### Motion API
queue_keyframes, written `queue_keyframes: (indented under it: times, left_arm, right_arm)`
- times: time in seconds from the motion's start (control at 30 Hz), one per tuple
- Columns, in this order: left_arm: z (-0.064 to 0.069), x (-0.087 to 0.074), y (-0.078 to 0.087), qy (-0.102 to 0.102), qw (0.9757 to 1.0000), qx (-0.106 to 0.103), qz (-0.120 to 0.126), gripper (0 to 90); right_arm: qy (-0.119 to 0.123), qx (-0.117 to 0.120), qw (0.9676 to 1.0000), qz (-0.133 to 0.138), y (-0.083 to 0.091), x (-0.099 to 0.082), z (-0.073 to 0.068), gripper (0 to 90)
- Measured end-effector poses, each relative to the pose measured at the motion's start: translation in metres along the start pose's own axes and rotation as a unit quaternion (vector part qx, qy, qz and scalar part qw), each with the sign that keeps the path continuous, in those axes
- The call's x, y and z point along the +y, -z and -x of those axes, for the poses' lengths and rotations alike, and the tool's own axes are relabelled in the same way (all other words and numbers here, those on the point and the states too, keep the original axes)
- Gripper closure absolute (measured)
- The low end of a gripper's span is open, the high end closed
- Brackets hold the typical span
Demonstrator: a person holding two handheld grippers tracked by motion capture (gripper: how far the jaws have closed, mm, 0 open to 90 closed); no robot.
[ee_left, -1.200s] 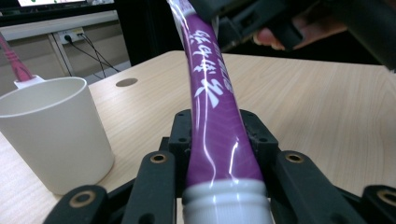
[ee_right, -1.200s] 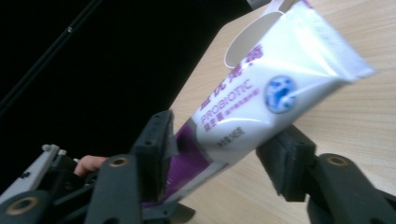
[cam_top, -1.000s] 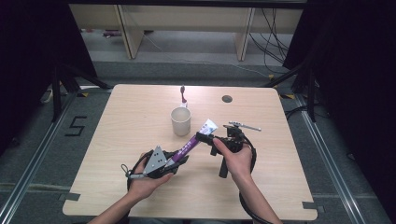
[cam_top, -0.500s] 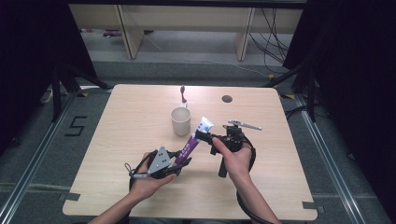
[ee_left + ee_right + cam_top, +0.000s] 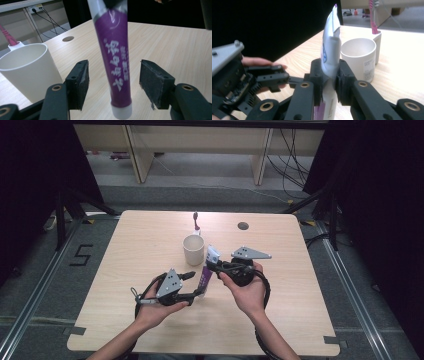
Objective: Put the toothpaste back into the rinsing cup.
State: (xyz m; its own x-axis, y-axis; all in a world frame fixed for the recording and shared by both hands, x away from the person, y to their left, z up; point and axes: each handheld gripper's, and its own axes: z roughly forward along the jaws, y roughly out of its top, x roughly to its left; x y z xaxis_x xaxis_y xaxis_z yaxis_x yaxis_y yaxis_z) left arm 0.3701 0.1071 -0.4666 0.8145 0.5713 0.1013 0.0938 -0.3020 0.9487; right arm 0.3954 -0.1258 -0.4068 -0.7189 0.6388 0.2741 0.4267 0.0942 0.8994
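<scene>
Purple tube (image 5: 117, 62) free between left gripper's (image 5: 113, 82) just-opened jaws, pinched in right gripper's (image 5: 329, 82).

From above our side we look forward and down on the table (image 5: 150, 240). Both gripper views sit close and low, along their jaws. All three share the tube (image 5: 116, 62) and cup (image 5: 359, 56).

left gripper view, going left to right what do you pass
Pink toothbrush → white cup → left jaw pad → purple tube → right jaw pad. The tube hangs between the two pads with a gap on each side.
</scene>
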Motion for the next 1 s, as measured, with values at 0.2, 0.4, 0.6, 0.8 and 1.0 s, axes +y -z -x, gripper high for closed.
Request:
queue_keyframes:
  times: [0.2, 0.4, 0.6, 0.8, 1.0]
  left_arm:
    - [-0.001, 0.009, -0.006, 0.009, 0.9999, 0.001, -0.005, 43.5]
    - [-0.001, 0.017, -0.011, 0.006, 1.0, 0.007, -0.005, 46.3]
    - [-0.001, 0.022, -0.013, 0.008, 0.9998, 0.018, 0.004, 48.5]
    - [-0.001, 0.024, -0.014, 0.01, 0.9998, 0.019, 0.004, 52.0]
    - [0.0, 0.024, -0.016, 0.015, 0.9997, 0.022, -0.001, 56.3]
  right_arm:
    - [0.035, -0.001, 0.9994, 0.0, -0.002, 0.003, -0.009, 78.1]
    - [0.05, 0.001, 0.9987, -0.013, -0.004, 0.003, -0.016, 78.0]
    - [0.065, -0.001, 0.9978, -0.014, -0.006, 0.003, -0.021, 77.9]
    - [0.075, -0.012, 0.9971, -0.009, -0.006, 0.005, -0.022, 77.9]
    - [0.073, -0.012, 0.9972, -0.01, -0.007, 0.004, -0.024, 77.8]
